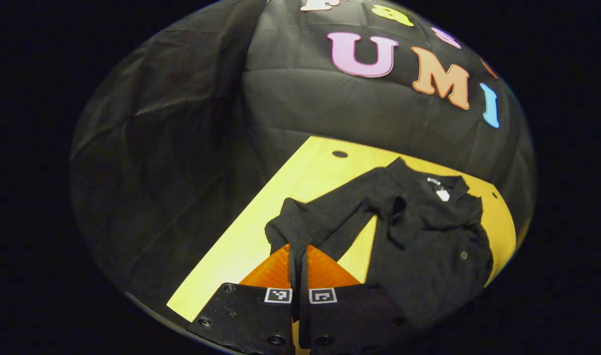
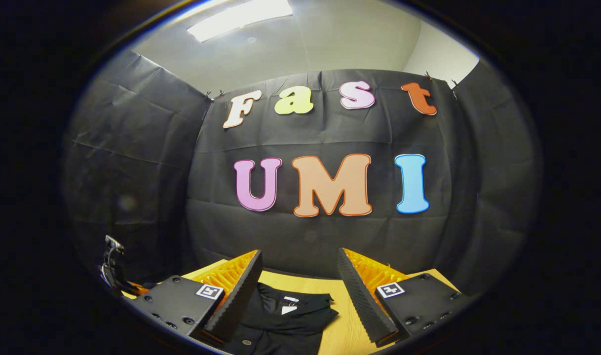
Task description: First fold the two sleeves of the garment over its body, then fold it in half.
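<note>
Left hand-held gripper (image 1: 298,256) is closed tight on the end of one sleeve (image 1: 325,217), with both fingers pinching the dark cloth between them. That sleeve stretches from the fingers across to the shoulder of the black shirt (image 1: 429,241). The shirt lies flat on the yellow tabletop (image 1: 300,182), with its collar and a small white tag (image 1: 442,195) at the far end.

Right hand-held gripper (image 2: 300,291) has its fingers spread wide and holds nothing. It hangs above the collar end of the shirt (image 2: 285,315), apart from the cloth.

The job looks to be at its first step, folding this sleeve over the body. To do it well, I think the left one should lift the cuff just a little, so the cloth does not drag the whole shirt along. Then carry it sideways over the middle of the shirt and lay it down flat and straight. Let go only when the sleeve rests on the body. If the shirt slides, the right one could press down near the shoulder to keep it in place.
</note>
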Available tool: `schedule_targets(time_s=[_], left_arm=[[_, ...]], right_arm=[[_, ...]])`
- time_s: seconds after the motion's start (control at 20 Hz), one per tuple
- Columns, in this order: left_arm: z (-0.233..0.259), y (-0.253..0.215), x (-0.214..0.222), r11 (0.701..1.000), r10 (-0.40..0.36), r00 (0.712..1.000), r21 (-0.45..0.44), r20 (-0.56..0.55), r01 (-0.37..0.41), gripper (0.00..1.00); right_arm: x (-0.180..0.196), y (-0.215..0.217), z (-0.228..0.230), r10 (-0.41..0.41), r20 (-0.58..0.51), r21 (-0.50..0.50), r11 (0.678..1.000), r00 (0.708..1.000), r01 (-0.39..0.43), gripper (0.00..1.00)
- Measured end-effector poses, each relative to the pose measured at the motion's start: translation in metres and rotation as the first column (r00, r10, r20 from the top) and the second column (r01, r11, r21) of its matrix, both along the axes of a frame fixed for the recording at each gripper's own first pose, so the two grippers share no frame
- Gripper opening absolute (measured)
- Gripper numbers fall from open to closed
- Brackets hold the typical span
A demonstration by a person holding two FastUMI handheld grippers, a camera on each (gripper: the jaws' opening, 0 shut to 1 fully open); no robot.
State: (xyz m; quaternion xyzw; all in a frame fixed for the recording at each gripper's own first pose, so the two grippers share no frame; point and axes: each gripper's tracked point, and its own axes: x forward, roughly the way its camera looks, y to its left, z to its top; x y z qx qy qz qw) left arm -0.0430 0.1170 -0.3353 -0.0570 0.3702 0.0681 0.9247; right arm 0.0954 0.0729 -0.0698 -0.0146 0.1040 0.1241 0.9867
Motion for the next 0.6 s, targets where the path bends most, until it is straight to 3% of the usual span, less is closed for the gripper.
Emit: schedule_targets(time_s=[0.25, 0.6], left_arm=[[0.072, -0.039, 0.062, 0.992, -0.126, 0.974, 0.033, 0.191, 0.122, 0.0], [0.11, -0.109, 0.119, 0.953, -0.297, 0.916, 0.025, 0.27, 0.301, 0.0]], right_arm=[[-0.008, -0.005, -0.012, 0.01, -0.036, -0.003, 1.0, 0.999, -0.011, 0.96], [-0.021, -0.017, -0.026, -0.009, -0.076, 0.02, 1.0, 0.997, 0.01, 0.96]])
